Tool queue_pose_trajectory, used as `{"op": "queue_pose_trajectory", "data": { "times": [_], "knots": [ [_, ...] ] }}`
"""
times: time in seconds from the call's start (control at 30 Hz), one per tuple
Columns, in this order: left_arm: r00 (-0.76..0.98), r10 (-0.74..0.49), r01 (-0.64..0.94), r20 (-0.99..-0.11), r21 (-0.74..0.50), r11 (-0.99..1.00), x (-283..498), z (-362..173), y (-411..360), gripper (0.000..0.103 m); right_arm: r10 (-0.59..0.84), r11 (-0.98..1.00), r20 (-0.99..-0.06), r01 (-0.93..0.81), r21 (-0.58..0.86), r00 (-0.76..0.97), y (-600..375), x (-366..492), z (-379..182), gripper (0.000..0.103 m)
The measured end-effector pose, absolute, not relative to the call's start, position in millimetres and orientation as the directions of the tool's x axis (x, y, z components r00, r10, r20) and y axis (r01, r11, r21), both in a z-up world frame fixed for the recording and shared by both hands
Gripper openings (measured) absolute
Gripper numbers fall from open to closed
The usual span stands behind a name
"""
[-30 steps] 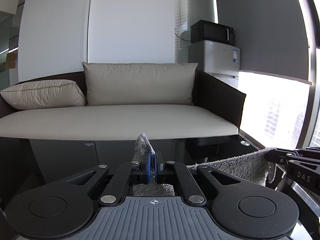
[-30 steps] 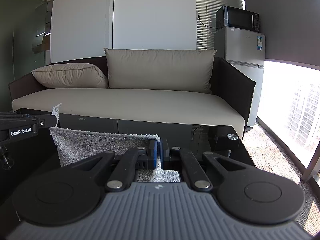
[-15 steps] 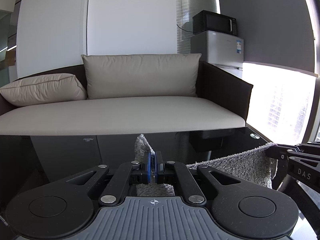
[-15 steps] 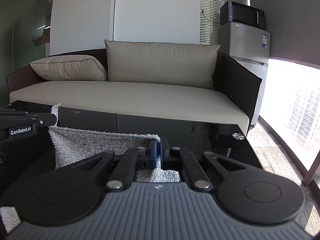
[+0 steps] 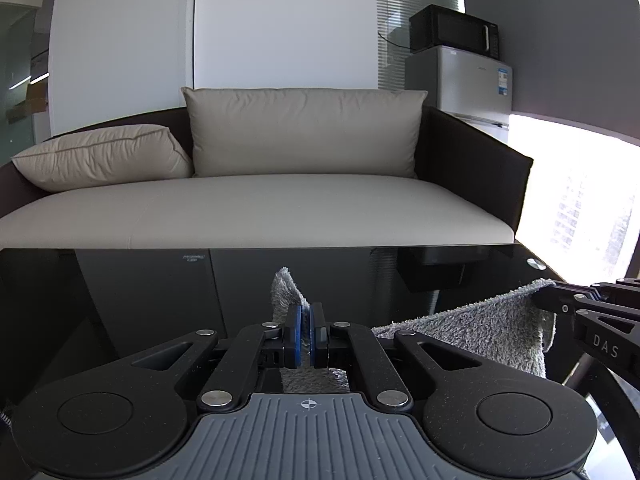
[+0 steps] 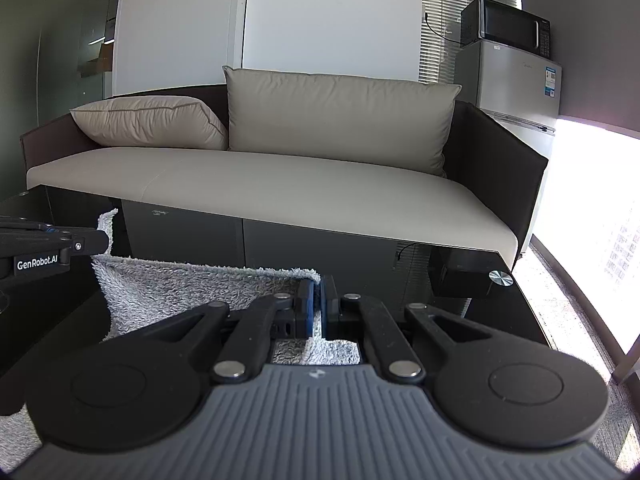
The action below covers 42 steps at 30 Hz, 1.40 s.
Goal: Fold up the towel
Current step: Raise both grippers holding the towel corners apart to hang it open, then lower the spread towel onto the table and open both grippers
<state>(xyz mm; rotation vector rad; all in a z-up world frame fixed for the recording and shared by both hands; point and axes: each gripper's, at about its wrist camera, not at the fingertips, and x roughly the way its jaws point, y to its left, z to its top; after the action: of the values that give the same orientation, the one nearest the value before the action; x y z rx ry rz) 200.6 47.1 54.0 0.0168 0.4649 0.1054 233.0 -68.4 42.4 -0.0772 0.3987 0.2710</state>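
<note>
From the left wrist camera, the left gripper [image 5: 306, 332] has its blue pads pinched tight on one corner of a grey fleecy towel [image 5: 472, 336], a tuft of cloth standing up just beyond the jaws; the top edge stretches to the right, where the right gripper [image 5: 556, 300] clamps the other corner, apparently so the cloth hangs as a flat sheet that can be laid over itself above the glossy black table [image 5: 160, 280]. From the right wrist camera, the right gripper [image 6: 318, 304] is likewise closed fully on its corner, the towel [image 6: 180, 292] running left to the left gripper [image 6: 86, 242] and draping down toward the table [image 6: 500, 312]. A beige sofa [image 6: 280, 188] sits behind. The fold looks to be under way, not yet laid down.
</note>
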Motion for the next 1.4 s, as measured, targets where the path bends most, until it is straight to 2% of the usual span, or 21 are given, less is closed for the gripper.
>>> {"op": "queue_pose_trajectory", "data": {
  "times": [0.2,0.4,0.6,0.7,0.77,0.83,0.93,1.2,1.4],
  "knots": [
    [0.882,0.098,-0.097,-0.46,0.026,0.995,207,54,52,0.004,0.249,0.961,-0.385,-0.277,-0.019,0.889,-65,238,43,0.003],
    [0.869,0.082,-0.084,-0.488,0.018,0.996,214,45,56,0.005,0.229,0.964,-0.432,-0.266,-0.026,0.872,-64,245,32,0.003],
    [0.86,0.079,-0.078,-0.504,0.023,0.997,215,37,59,0.018,0.196,0.971,-0.453,-0.236,-0.032,0.87,-65,248,24,0.003],
    [0.852,0.088,-0.087,-0.516,0.026,0.996,215,34,62,0.018,0.186,0.971,-0.474,-0.236,-0.047,0.861,-64,250,19,0.003],
    [0.85,0.096,-0.096,-0.518,0.028,0.995,215,33,64,0.019,0.174,0.971,-0.484,-0.232,-0.061,0.857,-64,251,15,0.007],
    [0.848,0.106,-0.106,-0.52,0.029,0.994,215,32,67,0.021,0.161,0.973,-0.488,-0.222,-0.069,0.858,-63,252,13,0.024],
    [0.842,0.107,-0.111,-0.528,0.024,0.994,215,32,71,0.022,0.149,0.975,-0.48,-0.209,-0.073,0.864,-66,253,11,0.037],
    [0.782,0.041,-0.01,-0.622,0.054,0.999,221,14,66,0.023,0.069,0.983,-0.521,-0.146,-0.108,0.851,-73,261,-1,0.047],
    [0.74,0.053,0.023,-0.671,0.104,0.994,222,-4,61,0.023,-0.01,0.984,-0.56,-0.093,-0.155,0.828,-81,265,-11,0.055]
  ]
}}
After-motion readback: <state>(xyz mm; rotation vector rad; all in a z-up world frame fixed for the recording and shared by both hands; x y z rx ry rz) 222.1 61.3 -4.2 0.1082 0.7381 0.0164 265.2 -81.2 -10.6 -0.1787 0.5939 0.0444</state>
